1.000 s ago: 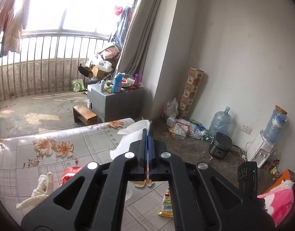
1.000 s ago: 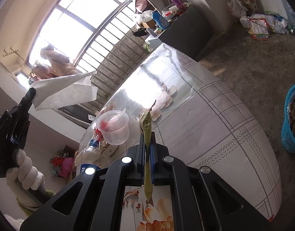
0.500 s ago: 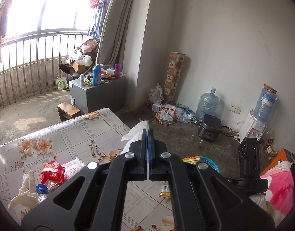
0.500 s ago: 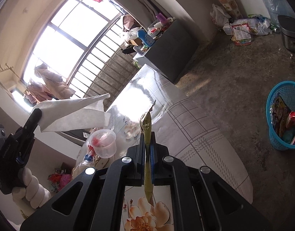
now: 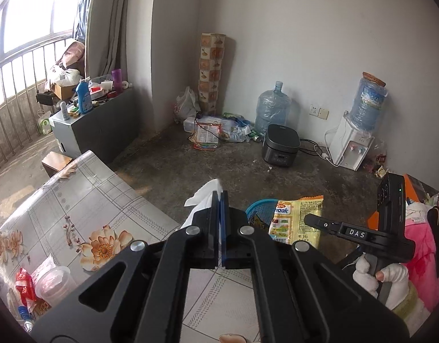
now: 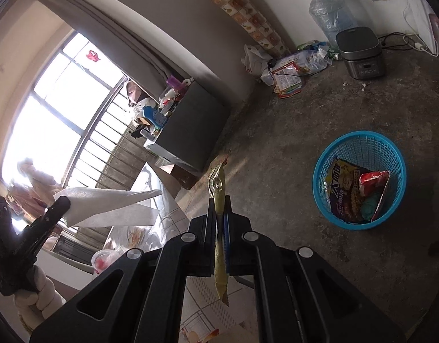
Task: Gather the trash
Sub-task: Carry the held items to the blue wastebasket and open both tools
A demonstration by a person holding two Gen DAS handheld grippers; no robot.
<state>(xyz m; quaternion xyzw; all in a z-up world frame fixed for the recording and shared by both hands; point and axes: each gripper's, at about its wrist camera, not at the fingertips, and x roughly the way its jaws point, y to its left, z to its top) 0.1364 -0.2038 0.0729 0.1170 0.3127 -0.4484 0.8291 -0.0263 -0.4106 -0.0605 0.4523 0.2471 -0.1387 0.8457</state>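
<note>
My left gripper (image 5: 220, 197) is shut on a white tissue (image 5: 203, 197), which sticks out past its tips beyond the table's edge. My right gripper (image 6: 220, 203) is shut on a yellow snack wrapper (image 6: 218, 188), seen edge-on there and flat in the left wrist view as the wrapper (image 5: 295, 218). A blue mesh basket (image 6: 359, 148) stands on the concrete floor to the right, holding several wrappers. In the left wrist view the basket (image 5: 258, 204) peeks out behind my fingers. The right wrist view also shows the left gripper (image 6: 59, 204) with the tissue (image 6: 110, 205) at lower left.
A table with a floral oilcloth (image 5: 85, 208) lies at the left, carrying a plastic cup (image 5: 52, 284) and red wrappers (image 5: 23, 283). A rice cooker (image 5: 280, 145), a water jug (image 5: 272, 108), a water dispenser (image 5: 353, 145) and a litter pile (image 5: 216, 131) line the far wall. A grey cabinet (image 5: 96, 128) stands near the window.
Both grippers have swung right, away from the table and towards the floor, still holding the tissue and the wrapper. The blue basket has come fully into the right wrist view.
</note>
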